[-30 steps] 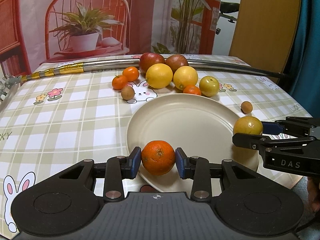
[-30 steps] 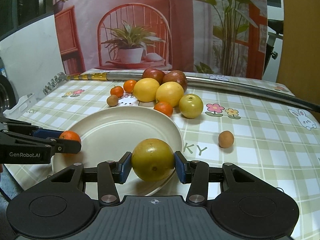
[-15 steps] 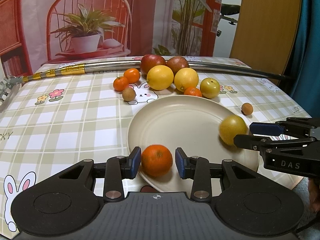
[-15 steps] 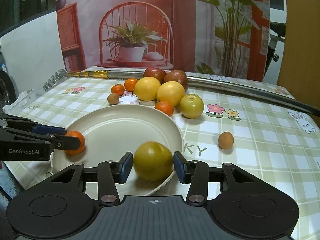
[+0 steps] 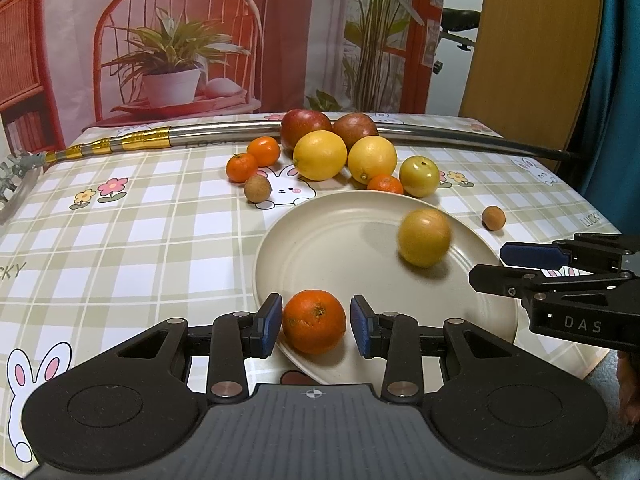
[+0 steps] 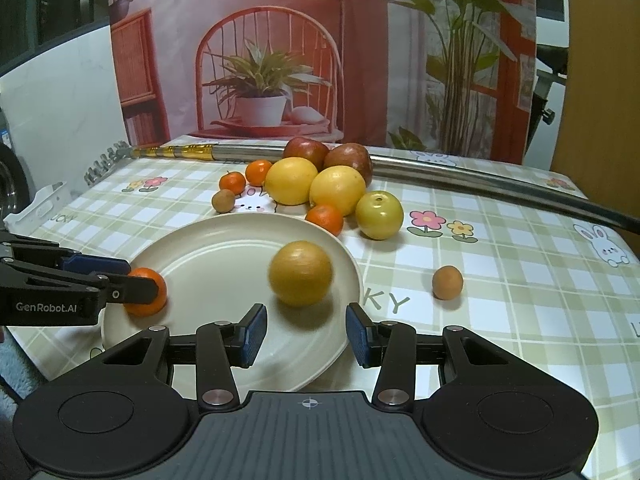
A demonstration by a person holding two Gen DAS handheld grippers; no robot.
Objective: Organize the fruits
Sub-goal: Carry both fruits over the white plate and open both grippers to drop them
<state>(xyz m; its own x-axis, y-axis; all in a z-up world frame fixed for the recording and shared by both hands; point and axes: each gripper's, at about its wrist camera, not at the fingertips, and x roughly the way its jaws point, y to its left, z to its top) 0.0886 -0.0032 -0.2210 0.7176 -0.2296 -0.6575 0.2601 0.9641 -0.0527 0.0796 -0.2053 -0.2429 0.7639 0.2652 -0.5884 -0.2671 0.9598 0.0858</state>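
A cream plate [image 5: 340,248] [image 6: 216,248] lies on the checked tablecloth. An orange [image 5: 314,321] [image 6: 146,292] rests on its near rim, between the open pads of my left gripper [image 5: 315,323] [image 6: 120,276], apart from both. A yellow-brown round fruit [image 5: 424,237] [image 6: 301,273], blurred, sits on the plate just ahead of my open right gripper [image 6: 301,332] [image 5: 496,266]. Behind the plate is a cluster of fruit: two yellow citrus [image 5: 320,155], two red apples [image 5: 306,126], small tangerines [image 5: 242,167] and a yellow-green fruit [image 5: 419,176].
A small brown fruit [image 5: 493,218] [image 6: 447,282] lies alone right of the plate, another [image 5: 257,188] left of the cluster. A long steel pole with gold bands [image 5: 132,144] runs across the table's far side. The table edge is close on the right.
Both grippers opened and let go of their fruit. The orange settled on the plate's rim; the yellow-brown fruit rolled forward onto the plate. Both grippers drew back slightly.
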